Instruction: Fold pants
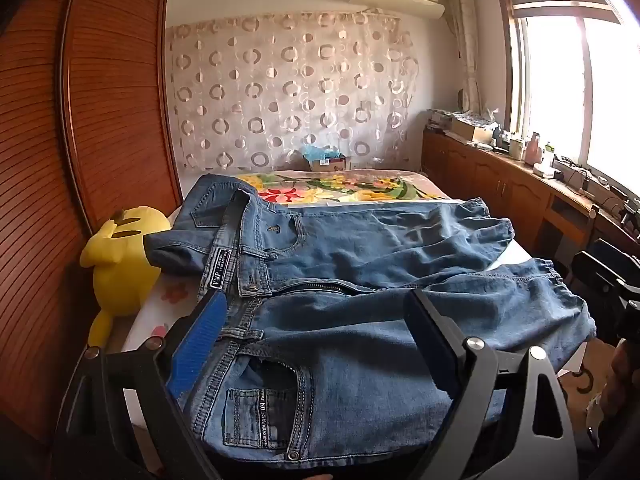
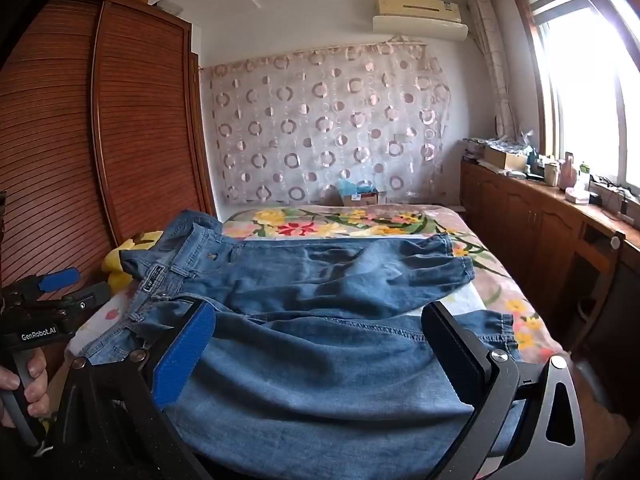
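Blue denim pants (image 1: 360, 264) lie spread across the bed, waistband to the left, legs running right; they also show in the right wrist view (image 2: 320, 280). My left gripper (image 1: 320, 304) is open, its jaws wide apart above the waistband and front pocket of the near leg. My right gripper (image 2: 320, 320) is open above the lower part of the near leg. Neither holds cloth. The left gripper also shows at the left edge of the right wrist view (image 2: 60, 284).
A yellow plush toy (image 1: 120, 260) lies at the bed's left edge beside a wooden wardrobe (image 1: 80, 120). A floral blanket (image 1: 340, 188) covers the far bed. A cardboard box (image 1: 328, 162) sits behind it. A cluttered wooden cabinet (image 1: 520, 176) runs along the right under the window.
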`<state>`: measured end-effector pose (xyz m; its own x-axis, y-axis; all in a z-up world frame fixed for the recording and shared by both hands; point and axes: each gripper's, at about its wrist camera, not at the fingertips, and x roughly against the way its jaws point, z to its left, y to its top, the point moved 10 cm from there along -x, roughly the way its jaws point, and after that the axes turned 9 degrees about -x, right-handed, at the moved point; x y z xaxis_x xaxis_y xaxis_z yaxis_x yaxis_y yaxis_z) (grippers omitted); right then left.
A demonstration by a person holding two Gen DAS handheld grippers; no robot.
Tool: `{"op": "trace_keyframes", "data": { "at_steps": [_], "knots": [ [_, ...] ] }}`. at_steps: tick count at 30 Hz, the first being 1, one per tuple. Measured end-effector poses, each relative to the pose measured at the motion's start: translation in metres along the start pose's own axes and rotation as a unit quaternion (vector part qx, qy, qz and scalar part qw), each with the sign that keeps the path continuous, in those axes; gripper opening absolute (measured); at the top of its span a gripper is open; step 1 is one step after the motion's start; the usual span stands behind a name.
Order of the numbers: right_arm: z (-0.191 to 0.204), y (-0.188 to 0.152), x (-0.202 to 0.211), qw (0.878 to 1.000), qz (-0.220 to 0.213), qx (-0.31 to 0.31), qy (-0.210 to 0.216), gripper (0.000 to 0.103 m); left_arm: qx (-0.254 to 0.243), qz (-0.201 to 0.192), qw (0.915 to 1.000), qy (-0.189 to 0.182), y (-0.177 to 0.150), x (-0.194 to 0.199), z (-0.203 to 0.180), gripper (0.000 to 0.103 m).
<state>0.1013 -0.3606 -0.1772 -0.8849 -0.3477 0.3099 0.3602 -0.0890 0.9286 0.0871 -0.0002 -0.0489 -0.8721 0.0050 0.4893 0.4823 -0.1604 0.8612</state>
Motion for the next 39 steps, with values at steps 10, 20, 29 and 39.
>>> {"op": "trace_keyframes", "data": {
  "at_steps": [10, 20, 29, 39],
  "knots": [
    [-0.003, -0.001, -0.003, 1.0, 0.01, -0.004, 0.002, 0.103, -0.001, 0.001, 1.0, 0.002, 0.0, 0.0, 0.0, 0.09],
    [0.001, -0.004, -0.003, 1.0, 0.008, -0.006, -0.001, 0.103, -0.003, 0.003, 1.0, 0.001, -0.006, -0.004, -0.003, 0.09],
    [0.001, -0.004, -0.002, 1.0, 0.009, -0.007, -0.001, 0.103, -0.004, 0.004, 1.0, 0.001, -0.009, -0.005, -0.004, 0.09],
    [0.0, -0.004, -0.002, 1.0, 0.009, -0.008, -0.001, 0.103, -0.006, 0.005, 1.0, 0.002, -0.009, -0.006, -0.004, 0.09]
  ]
}}
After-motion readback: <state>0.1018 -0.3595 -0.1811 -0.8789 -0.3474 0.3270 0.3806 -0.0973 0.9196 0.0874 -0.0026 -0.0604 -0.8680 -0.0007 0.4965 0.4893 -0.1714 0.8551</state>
